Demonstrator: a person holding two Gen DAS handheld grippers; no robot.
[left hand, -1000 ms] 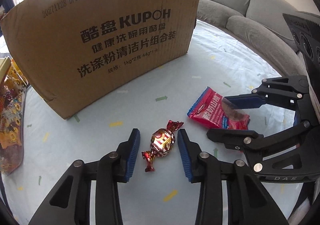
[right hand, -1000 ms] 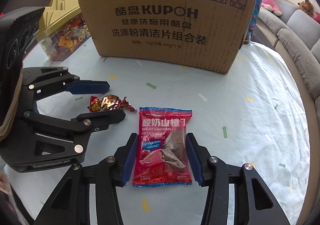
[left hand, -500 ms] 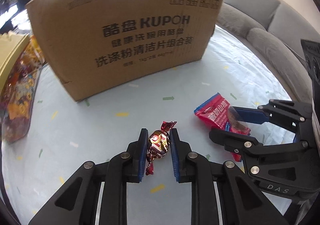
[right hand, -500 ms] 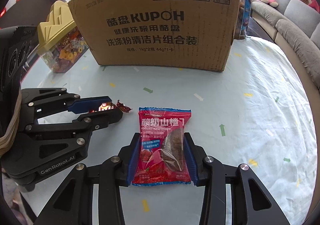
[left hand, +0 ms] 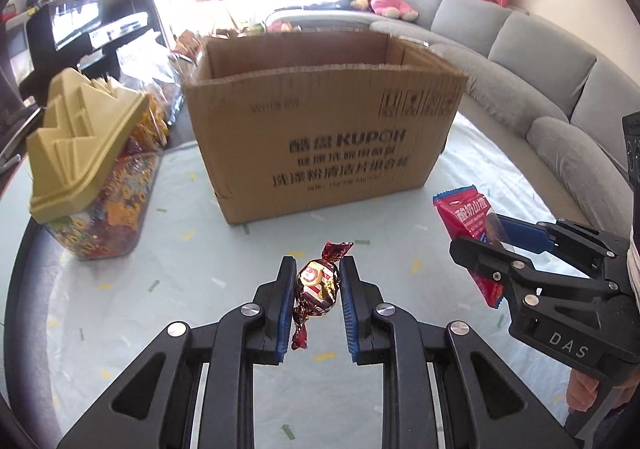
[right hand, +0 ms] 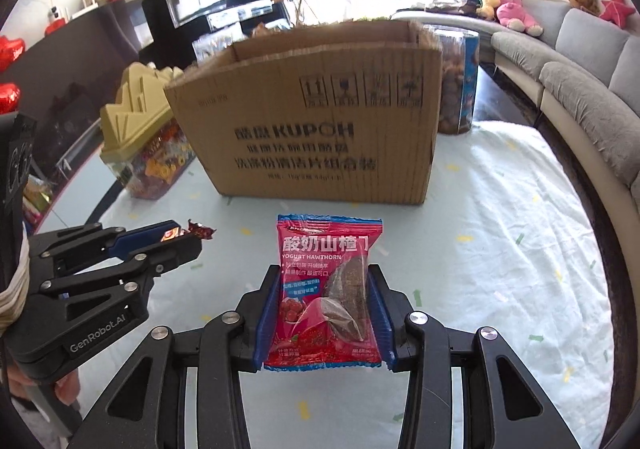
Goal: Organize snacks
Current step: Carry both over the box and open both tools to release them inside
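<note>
My left gripper point(left hand: 316, 281) is shut on a red and gold foil-wrapped candy point(left hand: 316, 285), held above the table. My right gripper point(right hand: 324, 291) is shut on a red yogurt hawthorn packet point(right hand: 326, 281), also lifted off the cloth. Each gripper shows in the other's view: the right gripper point(left hand: 480, 237) with the packet point(left hand: 460, 213) at the right, the left gripper point(right hand: 180, 235) with the candy point(right hand: 200, 229) at the left. An open brown cardboard box point(left hand: 324, 129) stands beyond both, its inside mostly hidden.
A clear candy jar with a tan crown-shaped lid point(left hand: 84, 145) stands left of the box. A tall snack canister point(right hand: 456, 81) stands behind the box's right corner. The round table has a pale cloth point(right hand: 500, 229). A grey sofa point(left hand: 540, 65) curves along the right.
Both grippers closed on their snacks and rose off the table: the left took the candy, the right took the packet. The box's open top has come into view.
</note>
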